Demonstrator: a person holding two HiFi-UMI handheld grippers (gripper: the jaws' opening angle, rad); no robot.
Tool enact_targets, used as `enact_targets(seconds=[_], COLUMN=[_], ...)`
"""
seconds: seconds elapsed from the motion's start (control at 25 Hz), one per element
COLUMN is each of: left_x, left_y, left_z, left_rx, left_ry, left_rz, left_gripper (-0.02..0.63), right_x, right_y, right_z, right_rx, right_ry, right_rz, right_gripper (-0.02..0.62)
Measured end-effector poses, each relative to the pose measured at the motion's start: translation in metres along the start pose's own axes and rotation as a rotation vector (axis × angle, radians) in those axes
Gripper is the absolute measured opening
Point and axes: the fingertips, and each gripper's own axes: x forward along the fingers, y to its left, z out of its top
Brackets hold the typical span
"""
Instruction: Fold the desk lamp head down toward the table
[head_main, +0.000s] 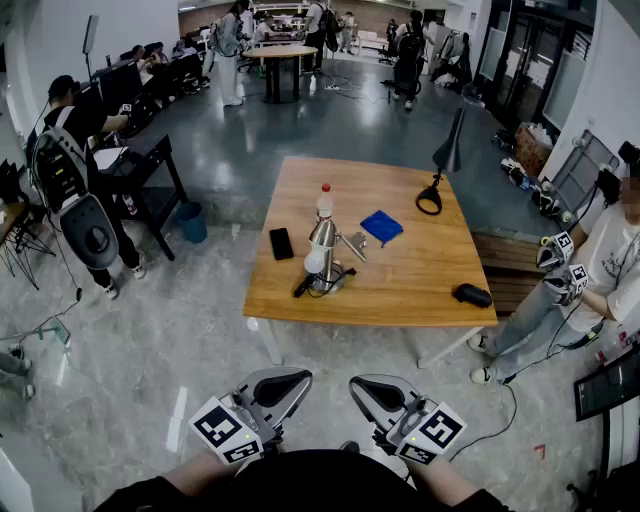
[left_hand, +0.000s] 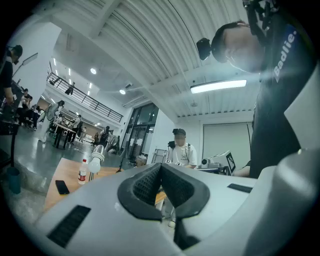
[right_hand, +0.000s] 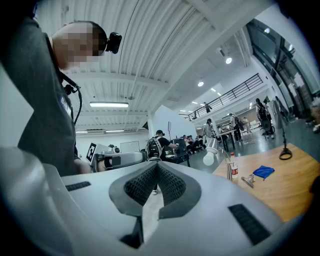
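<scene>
The tabletop is pale wood with a smooth, low-sheen finish. The desk lamp has a polished metal head (bright highlights run along it) and a matt white bulb. The blue cloth looks soft and matt; the phone is glossy black. The floor is polished and reflective. The left hand-held gripper and right hand-held gripper have smooth grey plastic shells and ribbed black pads.
</scene>
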Motion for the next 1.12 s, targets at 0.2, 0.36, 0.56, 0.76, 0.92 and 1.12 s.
enact_targets(seconds=[0.2,0.36,0.56,0.76,0.92,1.12], left_x=[-0.006,-0.006,-0.008,-0.016,-0.026,-0.044], left_y=[0.002,0.007,0.01,0.016,0.027,0.046], left_z=[-0.001,-0.001,-0.002,-0.002,0.002,0.002], left_rx=[-0.005,-0.015,-0.012,-0.016,-0.017,-0.019], left_ry=[0.012,0.004,0.002,0.004,0.003,0.006], left_rz=[-0.002,0.008,0.005,0.016,0.016,0.005], left_gripper=[0.009,0.009,0.009,0.009,0.009,0.009], right_x=[0.004,0.008,0.015,0.023,0.037,0.06], right_y=[0.004,0.004,0.005,0.006,0.009,0.018], right_z=[-0.004,-0.007,-0.008,-0.01,-0.007,-0.011], right_rx=[0.008,0.019,0.017,0.042,0.053,0.047], right_ry=[0.013,0.015,0.016,0.003,-0.011,-0.002], right_rz=[0.001,0.004,0.015,0.024,0.026,0.011], right_gripper=[0.006,0.006,0.006,0.006,0.006,0.006])
